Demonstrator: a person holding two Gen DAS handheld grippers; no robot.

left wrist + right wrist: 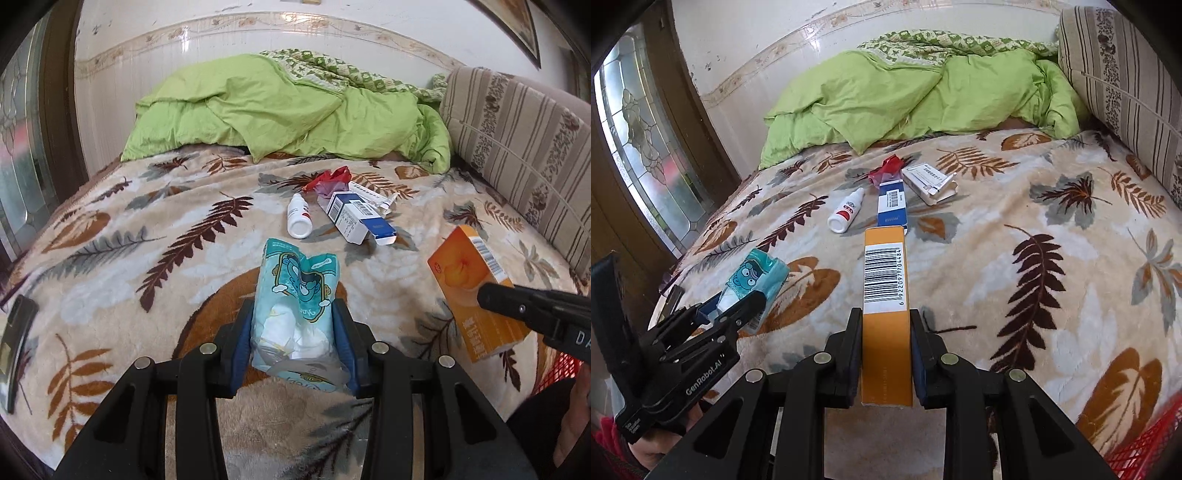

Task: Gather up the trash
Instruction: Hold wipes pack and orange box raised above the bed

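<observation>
Bed point(110, 236) carries leftover litter. We grip tissue pack point(295, 295) in left hand-held gripper point(295, 332), orange box point(884, 295) in right hand-held gripper point(886, 354), both lifted, likely for red basket point(1145, 443).

A home bedroom: bed point(110, 236), green quilt point(280, 107), padded headboard point(517, 136).

Both wrist views face the bed point(110, 236) closely.

Teal tissue pack point(295, 295) gripped; orange box point(885, 295) gripped — both aloft.
</observation>
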